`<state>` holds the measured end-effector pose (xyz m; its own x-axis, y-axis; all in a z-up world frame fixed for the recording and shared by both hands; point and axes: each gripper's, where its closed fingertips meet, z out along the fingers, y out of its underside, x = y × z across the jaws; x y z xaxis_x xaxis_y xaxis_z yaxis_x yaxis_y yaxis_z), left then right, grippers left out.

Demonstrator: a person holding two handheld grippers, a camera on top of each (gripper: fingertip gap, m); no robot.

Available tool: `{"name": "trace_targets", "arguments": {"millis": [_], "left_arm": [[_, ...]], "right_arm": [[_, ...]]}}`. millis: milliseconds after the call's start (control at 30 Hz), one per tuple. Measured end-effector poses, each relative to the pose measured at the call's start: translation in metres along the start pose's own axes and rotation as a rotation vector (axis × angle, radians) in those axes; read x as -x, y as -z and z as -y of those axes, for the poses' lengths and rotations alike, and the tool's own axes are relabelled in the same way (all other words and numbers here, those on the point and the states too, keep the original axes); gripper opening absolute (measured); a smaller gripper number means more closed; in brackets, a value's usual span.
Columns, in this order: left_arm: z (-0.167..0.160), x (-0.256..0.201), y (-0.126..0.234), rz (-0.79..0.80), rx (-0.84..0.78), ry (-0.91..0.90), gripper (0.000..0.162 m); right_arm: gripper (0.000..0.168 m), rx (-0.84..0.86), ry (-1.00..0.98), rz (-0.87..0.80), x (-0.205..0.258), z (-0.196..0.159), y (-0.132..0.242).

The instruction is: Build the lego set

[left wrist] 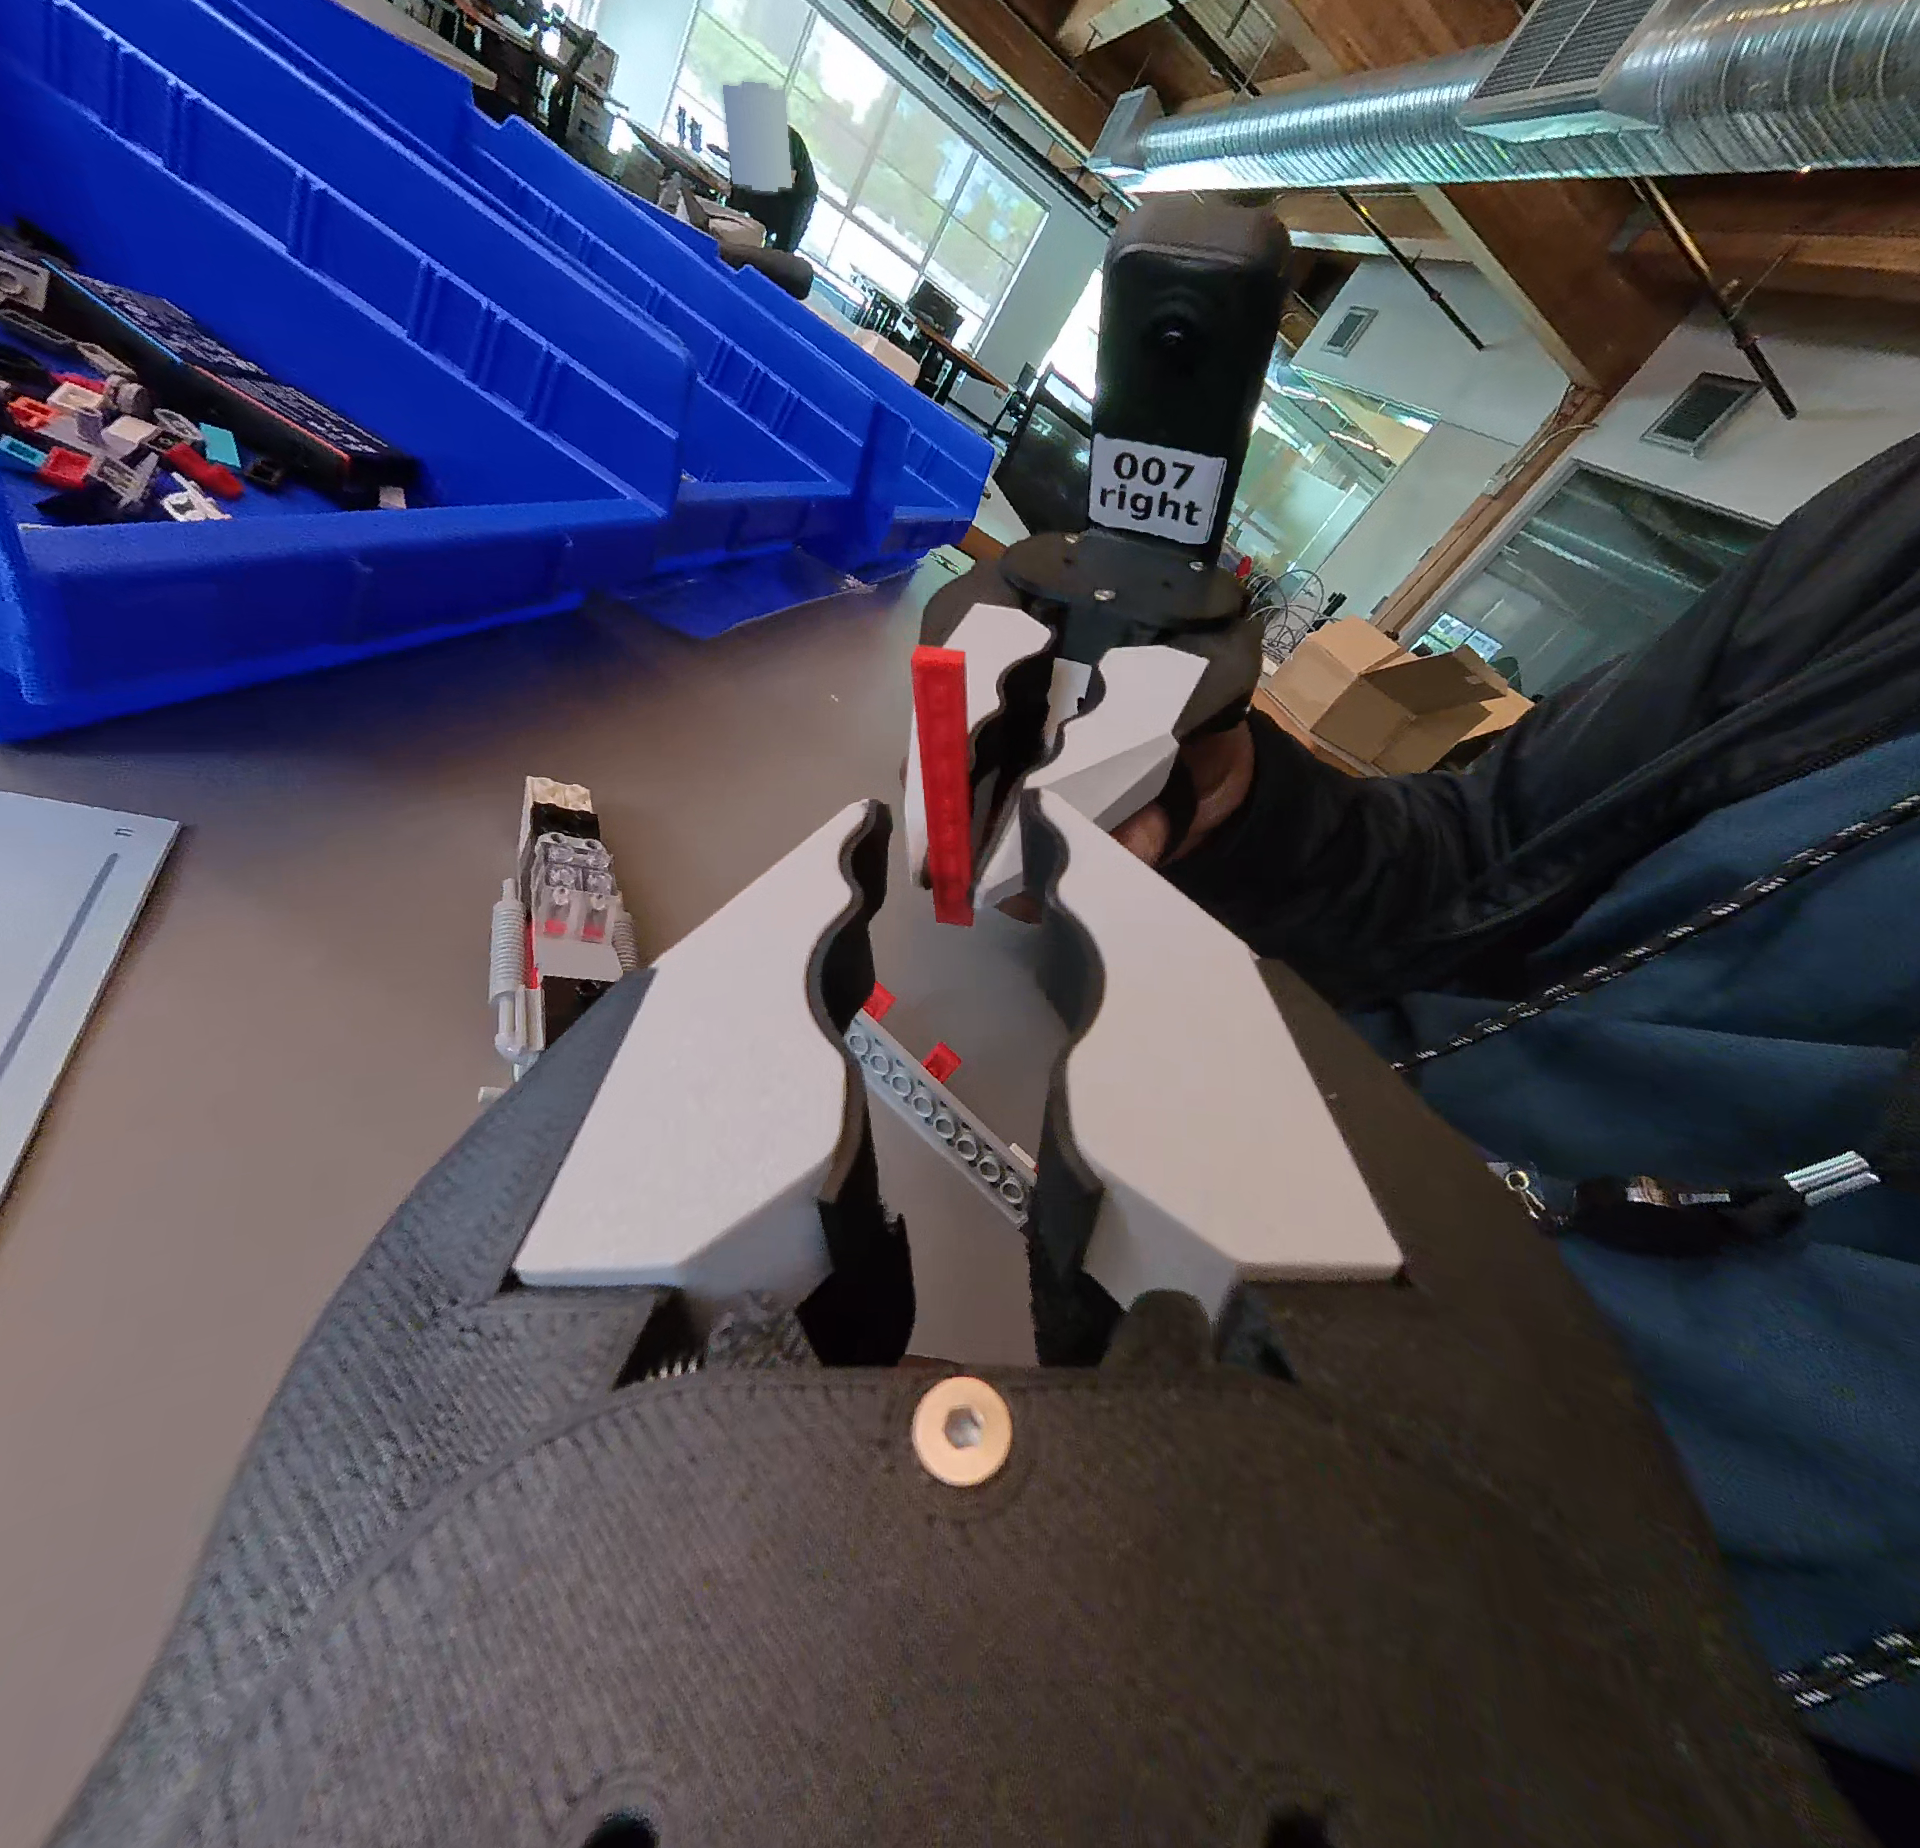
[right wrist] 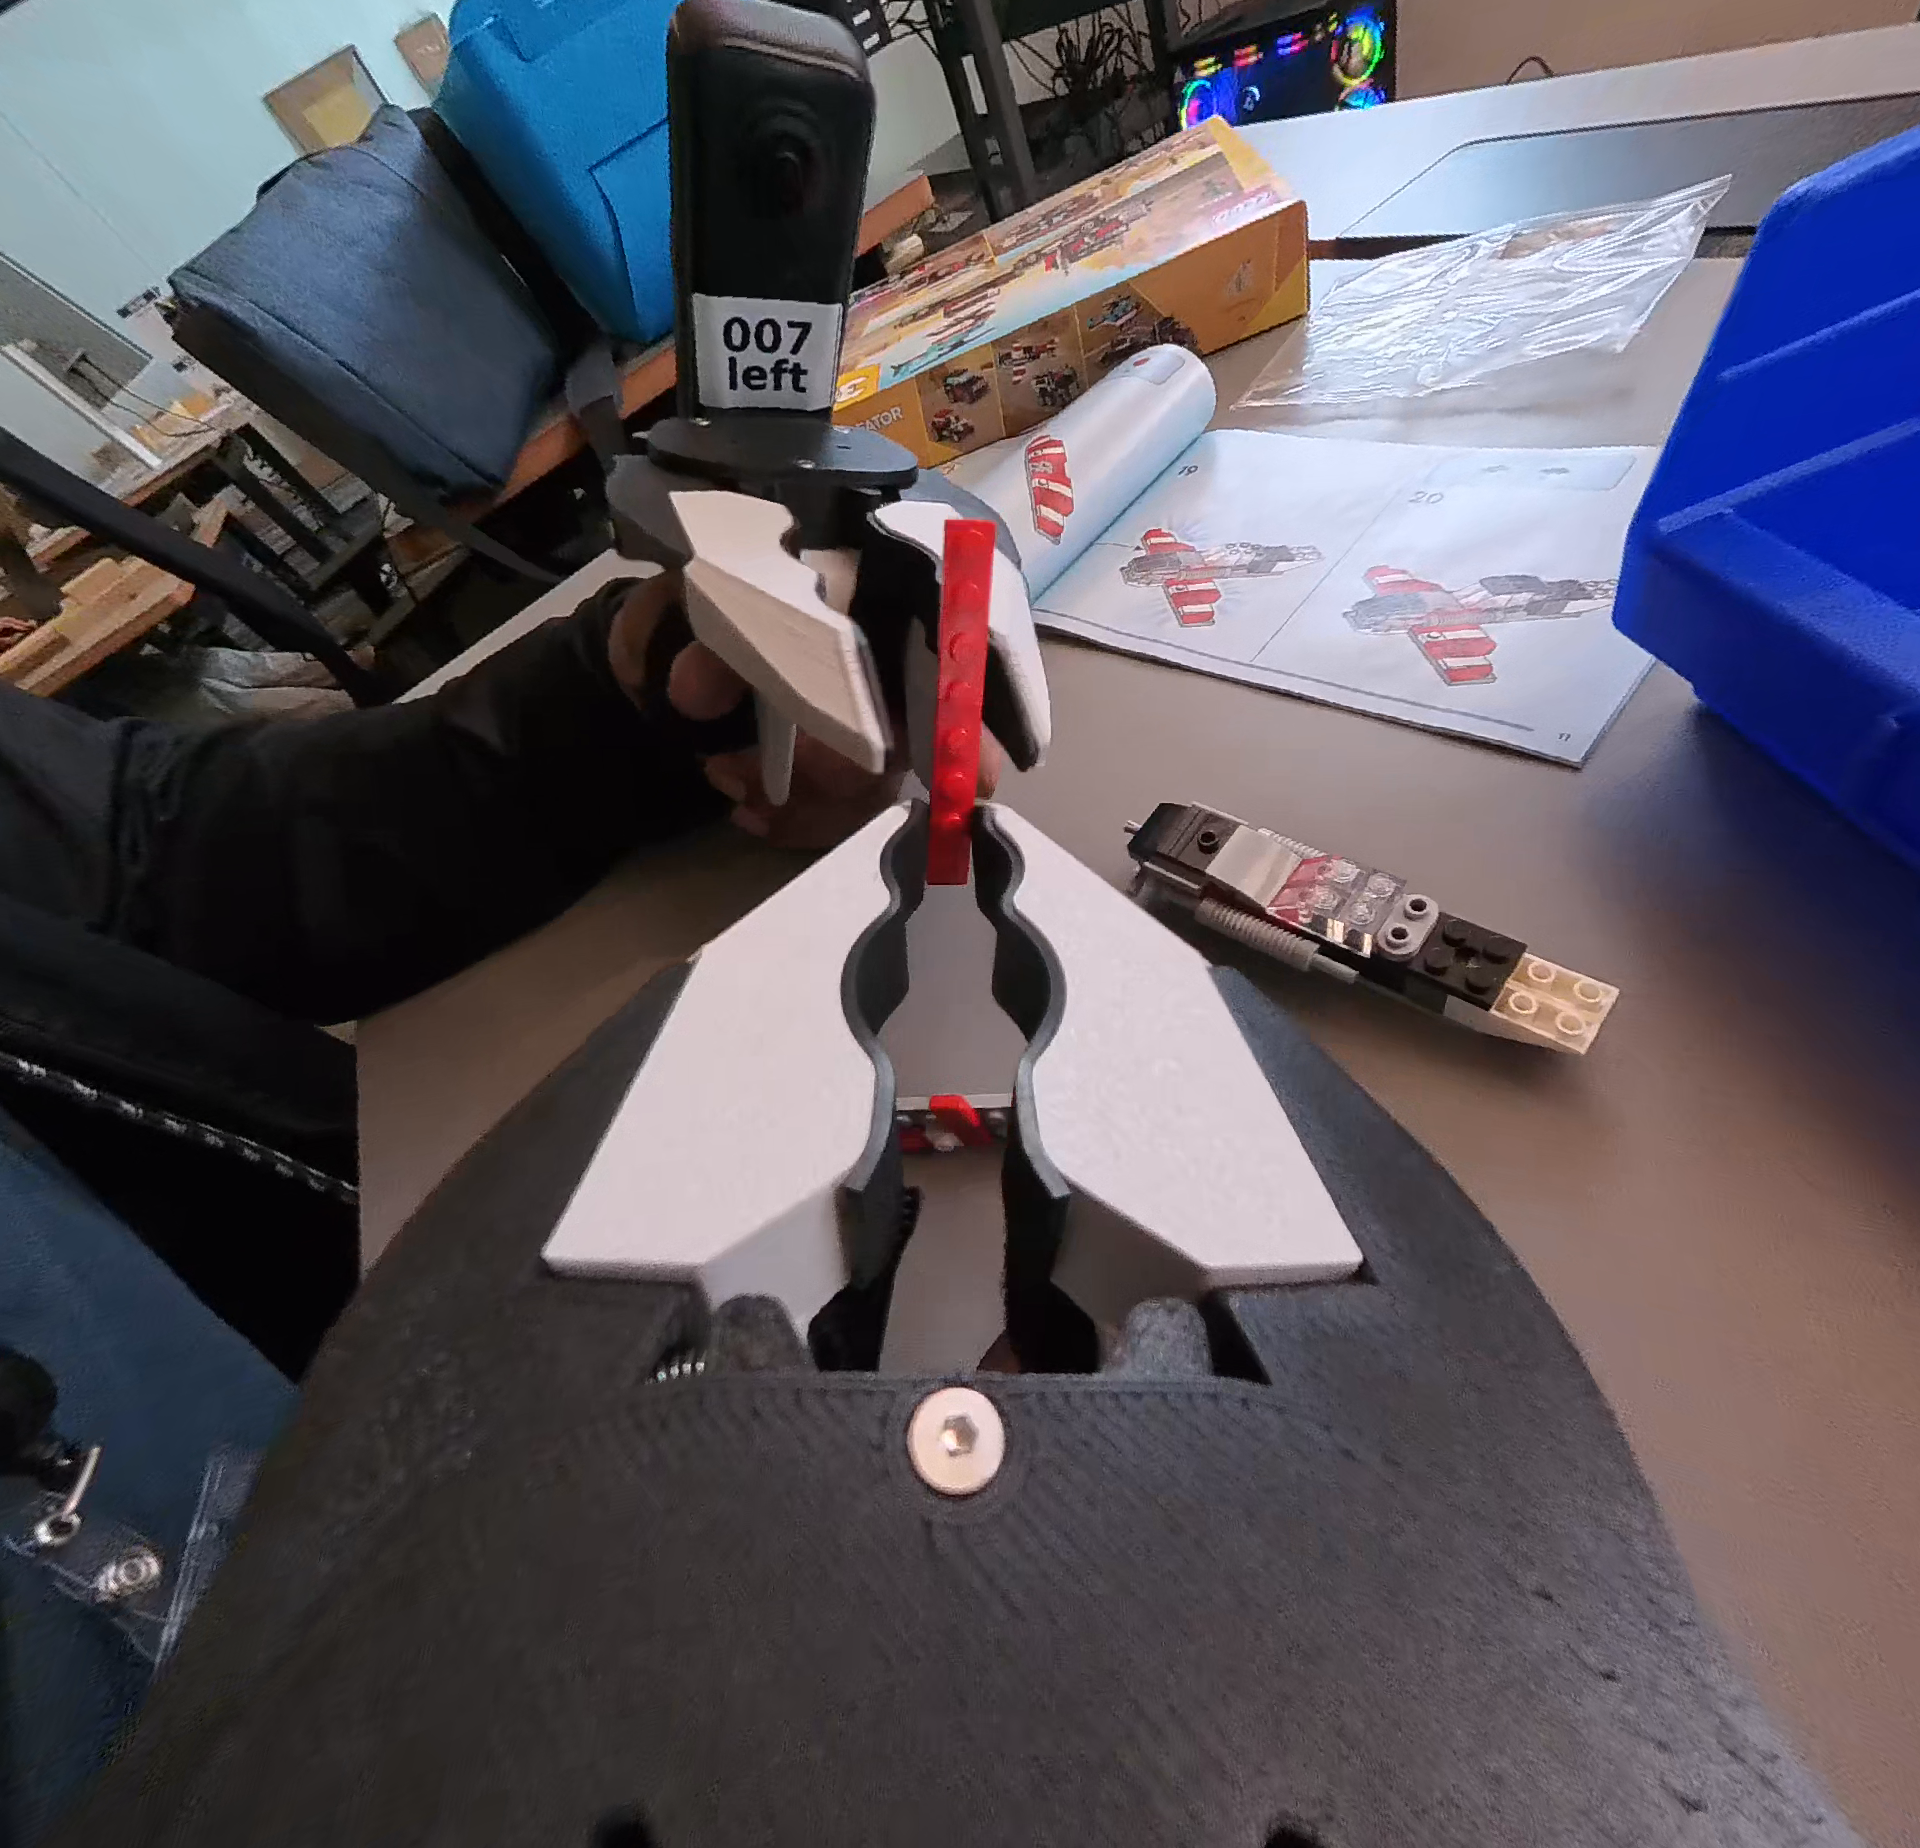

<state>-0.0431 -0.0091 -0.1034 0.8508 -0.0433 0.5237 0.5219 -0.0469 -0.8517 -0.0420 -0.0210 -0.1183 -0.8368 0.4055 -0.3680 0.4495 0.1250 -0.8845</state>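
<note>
My right gripper [right wrist: 948, 822] is shut on the lower end of a long red plate [right wrist: 961, 676], which stands upright above the table. In the left wrist view the right gripper [left wrist: 966, 889] faces me with the red plate [left wrist: 948, 759] at its tips. My left gripper [left wrist: 956, 827] is open and empty, its tips right at the plate. In the right wrist view its open fingers [right wrist: 790, 645] flank the plate; contact cannot be told. A partly built grey, black and white model [right wrist: 1371, 925] lies on the table. A grey holed beam with red pieces [left wrist: 940, 1112] lies under my left gripper.
Blue bins [left wrist: 312, 572] stand at the back left, one holding several loose bricks [left wrist: 125, 437]. An open instruction booklet [right wrist: 1351, 593], the set's box [right wrist: 1091, 281], a clear plastic bag [right wrist: 1486, 281] and another blue bin [right wrist: 1787, 551] lie beyond. A person's dark sleeve [left wrist: 1455, 863] is close. Both grippers' tips are close together, under 4 cm apart.
</note>
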Motion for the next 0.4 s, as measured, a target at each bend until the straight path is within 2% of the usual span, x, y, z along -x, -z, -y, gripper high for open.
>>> {"name": "trace_targets", "arguments": {"millis": [167,333,400], "left_arm": [[0.002,0.000,0.001,-0.003,-0.014,0.004,0.009],[-0.003,0.007,-0.001,0.031,0.012,0.053,0.008],[-0.009,0.013,-0.002,0.067,0.050,0.103,0.009]], "right_arm": [[0.009,0.008,-0.005,0.005,0.003,-0.002,-0.002],[0.009,0.034,-0.014,-0.038,-0.003,-0.006,0.001],[0.025,0.060,-0.026,-0.105,-0.010,-0.014,0.008]]}}
